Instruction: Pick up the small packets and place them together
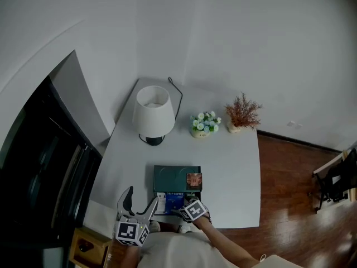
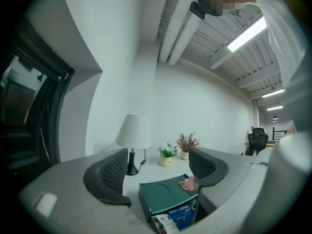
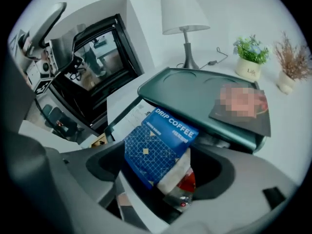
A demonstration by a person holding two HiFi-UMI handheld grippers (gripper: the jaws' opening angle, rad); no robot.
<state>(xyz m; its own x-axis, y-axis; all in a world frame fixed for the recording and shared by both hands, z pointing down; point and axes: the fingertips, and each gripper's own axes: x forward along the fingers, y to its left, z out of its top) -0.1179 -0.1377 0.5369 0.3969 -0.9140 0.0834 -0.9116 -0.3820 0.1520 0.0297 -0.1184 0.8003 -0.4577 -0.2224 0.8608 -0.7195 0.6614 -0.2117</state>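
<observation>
White table [image 1: 234,166] bears two plants [image 1: 204,124] [image 1: 242,115], one blue packet [image 1: 173,197].

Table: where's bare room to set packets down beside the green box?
Bare table lies right of the green box, out to the edge, and left of it, in front of the lamp. Crowded at the box's near side: blue packet and right gripper.
</observation>
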